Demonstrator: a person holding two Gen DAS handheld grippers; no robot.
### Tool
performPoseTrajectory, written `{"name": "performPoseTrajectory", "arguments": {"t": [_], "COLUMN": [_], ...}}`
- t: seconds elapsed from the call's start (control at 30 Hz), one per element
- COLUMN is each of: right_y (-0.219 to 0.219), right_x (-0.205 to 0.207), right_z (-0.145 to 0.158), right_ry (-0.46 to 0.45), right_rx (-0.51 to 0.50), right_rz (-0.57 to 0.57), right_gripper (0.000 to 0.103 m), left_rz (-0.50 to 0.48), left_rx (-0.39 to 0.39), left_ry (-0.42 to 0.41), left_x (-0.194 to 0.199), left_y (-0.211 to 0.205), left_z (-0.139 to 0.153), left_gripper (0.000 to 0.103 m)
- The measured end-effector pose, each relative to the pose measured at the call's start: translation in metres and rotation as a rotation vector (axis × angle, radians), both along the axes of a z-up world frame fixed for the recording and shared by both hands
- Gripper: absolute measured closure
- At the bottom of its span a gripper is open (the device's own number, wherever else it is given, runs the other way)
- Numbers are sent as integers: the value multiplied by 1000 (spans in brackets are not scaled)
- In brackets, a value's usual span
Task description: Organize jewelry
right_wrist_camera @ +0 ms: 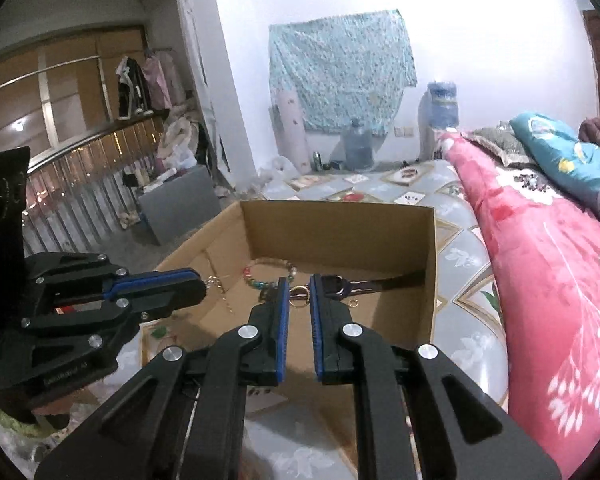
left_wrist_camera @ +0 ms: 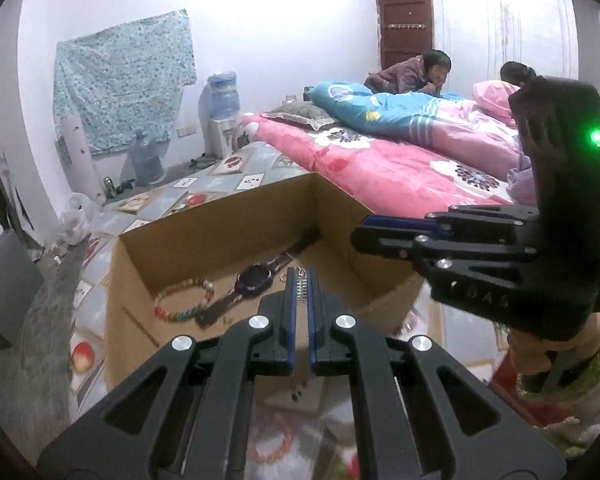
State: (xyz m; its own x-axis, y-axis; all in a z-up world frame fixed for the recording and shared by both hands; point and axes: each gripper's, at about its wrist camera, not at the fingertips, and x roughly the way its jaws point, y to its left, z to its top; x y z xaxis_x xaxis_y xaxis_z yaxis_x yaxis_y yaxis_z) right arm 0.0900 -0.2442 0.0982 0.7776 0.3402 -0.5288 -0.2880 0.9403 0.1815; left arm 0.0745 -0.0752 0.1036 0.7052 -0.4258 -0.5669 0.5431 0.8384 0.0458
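Left wrist view: left fingers [left_wrist_camera: 300, 280] pinch a half-hidden chain [left_wrist_camera: 300, 285]; right fingers [right_wrist_camera: 299, 294] parted.

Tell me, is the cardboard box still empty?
No: the cardboard box already holds a multicoloured bead bracelet and a dark wristwatch on its floor.

Watch strap [right_wrist_camera: 374, 285] partly behind right tongs [right_wrist_camera: 299, 296]

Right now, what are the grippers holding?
The left gripper pinches a thin chain near its top end. The right gripper is open, holding nothing.
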Motion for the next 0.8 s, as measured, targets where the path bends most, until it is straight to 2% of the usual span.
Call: {"name": "performPoseTrajectory", "arguments": {"t": [0.2, 0.33, 0.43, 0.5, 0.6, 0.8], "right_y": [2, 1, 2, 2, 1, -4], "right_x": [43, 60, 62, 61, 59, 45], "right_z": [-19, -32, -37, -38, -35, -22], "right_ry": [95, 146, 158, 158, 145, 102], "right_rx": [-36, -44, -53, -47, -38, -11], "right_rz": [-24, -34, -36, -37, -40, -38], "right_gripper": [92, 92, 91, 87, 83, 75], "left_rz": [20, 37, 46, 48, 57, 63], "left_rx": [24, 45, 41, 38, 44, 5], "left_ry": [79, 147, 172, 179, 181, 148], "left_x": [59, 85, 92, 93, 93, 76], "left_y": [-11, -15, -15, -15, -14, -5], "left_z": [-22, -43, -51, -55, -57, -44], "left_gripper": [99, 99, 98, 89, 85, 77]}}
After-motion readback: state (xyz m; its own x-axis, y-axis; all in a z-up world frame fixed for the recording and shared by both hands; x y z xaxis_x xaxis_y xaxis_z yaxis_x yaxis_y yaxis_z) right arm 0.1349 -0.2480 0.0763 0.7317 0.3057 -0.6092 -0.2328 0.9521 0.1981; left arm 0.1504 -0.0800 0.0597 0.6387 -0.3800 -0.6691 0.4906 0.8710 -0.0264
